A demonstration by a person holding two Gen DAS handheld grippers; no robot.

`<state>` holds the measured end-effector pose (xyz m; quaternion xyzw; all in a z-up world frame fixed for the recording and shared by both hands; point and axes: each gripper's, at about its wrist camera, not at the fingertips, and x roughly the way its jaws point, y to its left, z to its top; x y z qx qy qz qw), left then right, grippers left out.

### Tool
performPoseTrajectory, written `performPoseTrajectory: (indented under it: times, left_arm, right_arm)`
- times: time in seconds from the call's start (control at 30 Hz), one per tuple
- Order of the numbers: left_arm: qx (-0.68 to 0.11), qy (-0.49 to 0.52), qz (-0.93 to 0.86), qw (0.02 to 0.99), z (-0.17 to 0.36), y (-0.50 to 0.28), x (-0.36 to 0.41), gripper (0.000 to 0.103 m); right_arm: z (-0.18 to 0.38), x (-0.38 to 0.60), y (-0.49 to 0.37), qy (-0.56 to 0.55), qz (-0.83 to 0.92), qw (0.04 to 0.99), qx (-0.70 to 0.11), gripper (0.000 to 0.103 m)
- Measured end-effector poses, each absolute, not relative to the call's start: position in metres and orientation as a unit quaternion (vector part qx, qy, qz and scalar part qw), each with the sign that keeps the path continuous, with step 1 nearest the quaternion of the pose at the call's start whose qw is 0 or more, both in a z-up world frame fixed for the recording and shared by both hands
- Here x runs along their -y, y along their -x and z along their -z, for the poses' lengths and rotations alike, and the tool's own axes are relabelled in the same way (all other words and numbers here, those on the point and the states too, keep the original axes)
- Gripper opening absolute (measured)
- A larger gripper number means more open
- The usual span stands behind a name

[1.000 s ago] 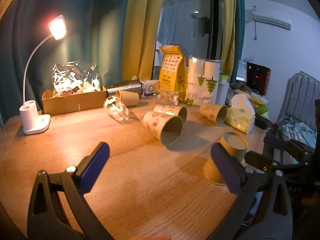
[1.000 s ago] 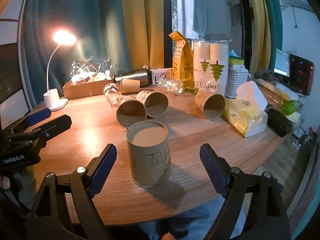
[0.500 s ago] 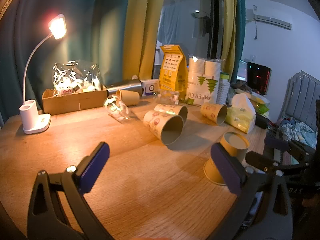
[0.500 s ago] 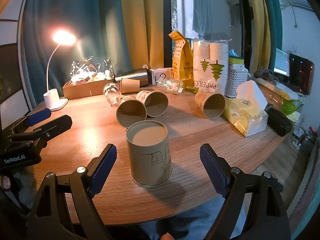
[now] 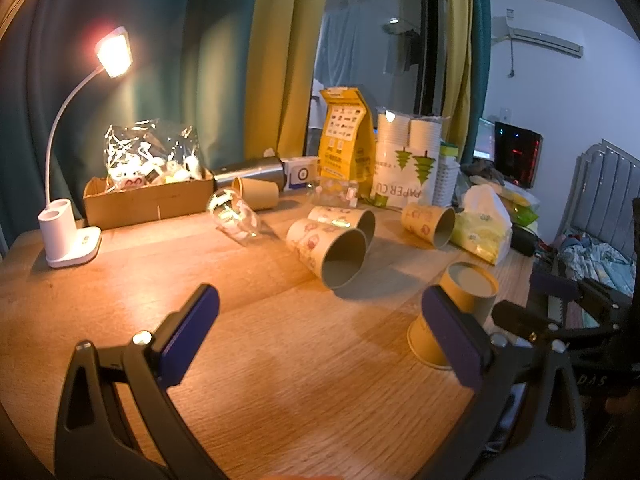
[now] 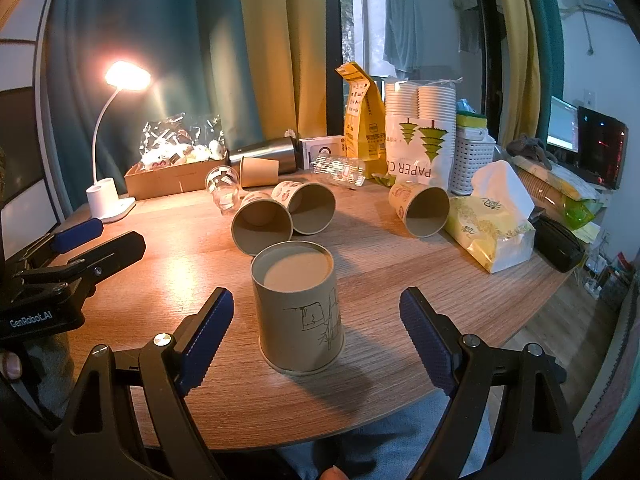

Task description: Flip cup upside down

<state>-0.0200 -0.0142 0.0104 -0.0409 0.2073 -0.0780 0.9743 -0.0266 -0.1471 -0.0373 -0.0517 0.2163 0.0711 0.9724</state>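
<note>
A plain paper cup with a line drawing stands upside down on the wooden table, base up. My right gripper is open, its blue pads on either side of the cup and slightly nearer me, not touching it. The same cup shows in the left wrist view, partly behind the right pad of my left gripper, which is open and empty over bare table. Several printed paper cups lie on their sides: two together and one further right.
A lit white desk lamp stands at the left. A cardboard box of snacks, a steel flask, a clear plastic cup, a yellow bag and a paper-cup pack line the back. A tissue pack lies right.
</note>
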Motion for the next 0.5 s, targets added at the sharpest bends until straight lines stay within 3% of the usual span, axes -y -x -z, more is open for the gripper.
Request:
performPoseTrajectory:
  times: [0.5]
  left_arm:
    - [-0.208,0.042,0.078,0.974,-0.0098,0.0189,0.0146,0.102]
  right_arm:
    - [0.0371,0.1471,0.0263,0.051,-0.071,0.972,-0.216,0.087]
